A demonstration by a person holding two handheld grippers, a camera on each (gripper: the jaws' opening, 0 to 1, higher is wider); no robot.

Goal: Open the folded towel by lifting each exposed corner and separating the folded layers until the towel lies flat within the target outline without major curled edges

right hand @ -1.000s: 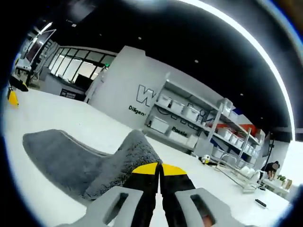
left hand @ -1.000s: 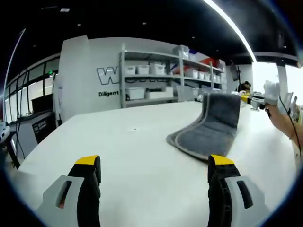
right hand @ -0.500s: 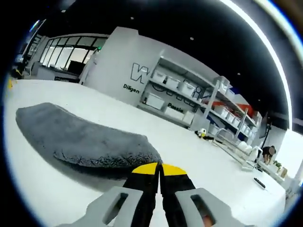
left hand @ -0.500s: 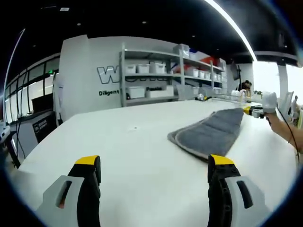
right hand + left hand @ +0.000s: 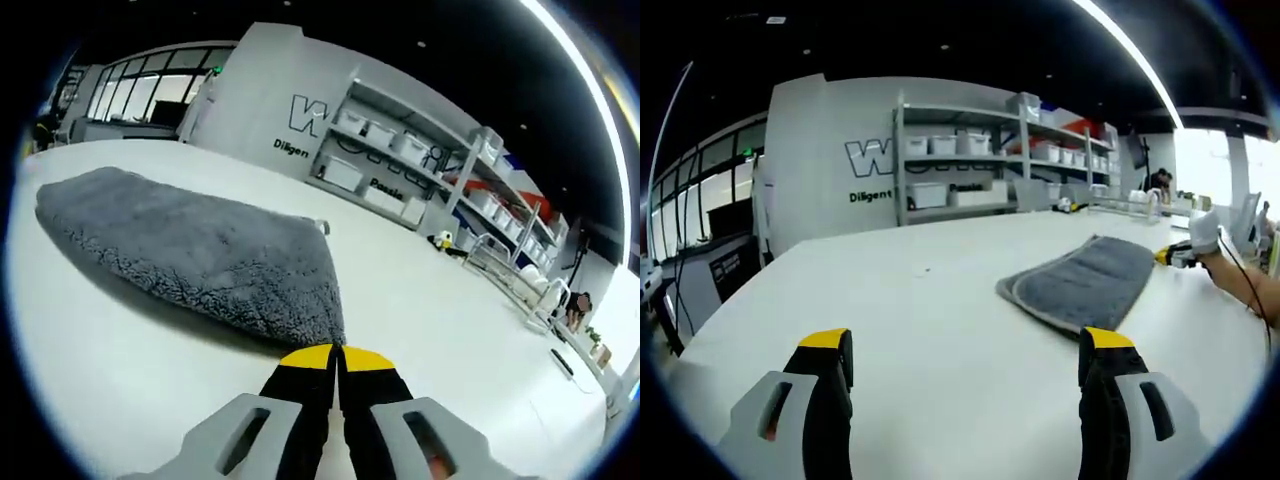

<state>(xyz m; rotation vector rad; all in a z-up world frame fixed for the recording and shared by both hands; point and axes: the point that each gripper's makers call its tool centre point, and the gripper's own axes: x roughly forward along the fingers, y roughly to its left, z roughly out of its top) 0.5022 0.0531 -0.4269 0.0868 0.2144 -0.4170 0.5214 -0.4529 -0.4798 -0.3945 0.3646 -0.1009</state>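
A grey towel [image 5: 1085, 280] lies spread low on the white table [image 5: 920, 330], right of centre in the left gripper view. My left gripper [image 5: 965, 360] is open over bare table, short of the towel and to its left. In the right gripper view the same grey towel [image 5: 190, 250] stretches away to the left, and my right gripper [image 5: 337, 352] is shut on its near corner, down at table height. The right gripper [image 5: 1178, 254] also appears at the towel's far right end in the left gripper view, held by a white-gloved hand [image 5: 1203, 232].
Metal shelving [image 5: 970, 160] with white bins stands behind the table against a grey wall [image 5: 830, 160] with lettering. A dish rack [image 5: 505, 290] and small items sit at the far side of the table. A person [image 5: 1158, 183] stands far back.
The right gripper has brought the raised towel end down and out to the right, so the towel went from standing up to lying nearly flat. The left gripper has stayed still.
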